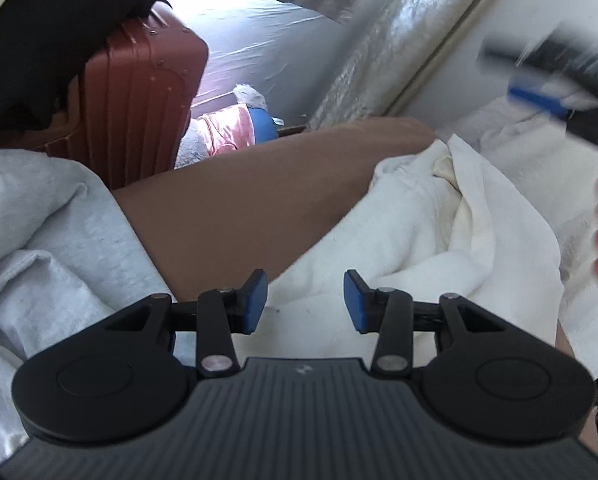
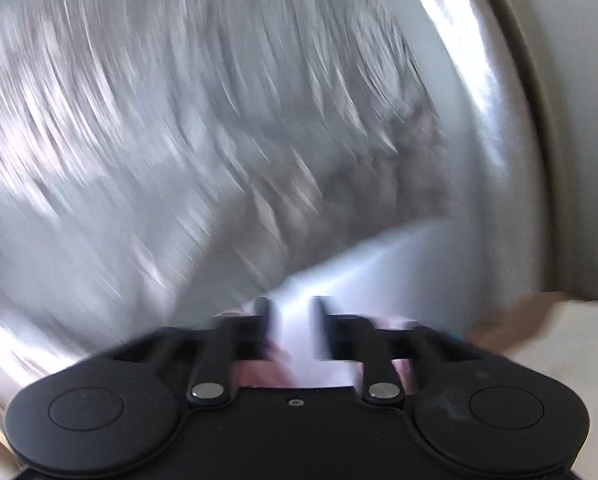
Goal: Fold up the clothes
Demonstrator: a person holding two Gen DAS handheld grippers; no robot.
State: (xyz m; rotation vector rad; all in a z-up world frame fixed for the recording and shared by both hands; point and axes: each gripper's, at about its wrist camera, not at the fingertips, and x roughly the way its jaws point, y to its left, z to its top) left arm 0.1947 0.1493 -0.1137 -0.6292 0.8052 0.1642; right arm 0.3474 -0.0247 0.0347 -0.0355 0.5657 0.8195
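In the left wrist view my left gripper (image 1: 305,300) is open and empty, its blue pads (image 1: 255,300) just above a crumpled white garment (image 1: 419,232) lying on a brown surface (image 1: 239,200). A grey garment (image 1: 51,240) lies bunched at the left. My right gripper shows blurred at the upper right of that view (image 1: 547,88), raised above the white garment. In the right wrist view the right gripper (image 2: 291,320) is motion-blurred, its fingers apart with nothing visible between them, pointing at a silvery sheet (image 2: 219,120).
A red-brown suitcase (image 1: 139,92) stands at the back left with dark clothing (image 1: 39,40) piled on it. A pink garment (image 1: 231,128) and a blue object lie behind the surface. A crinkled silvery sheet (image 1: 399,40) hangs along the wall.
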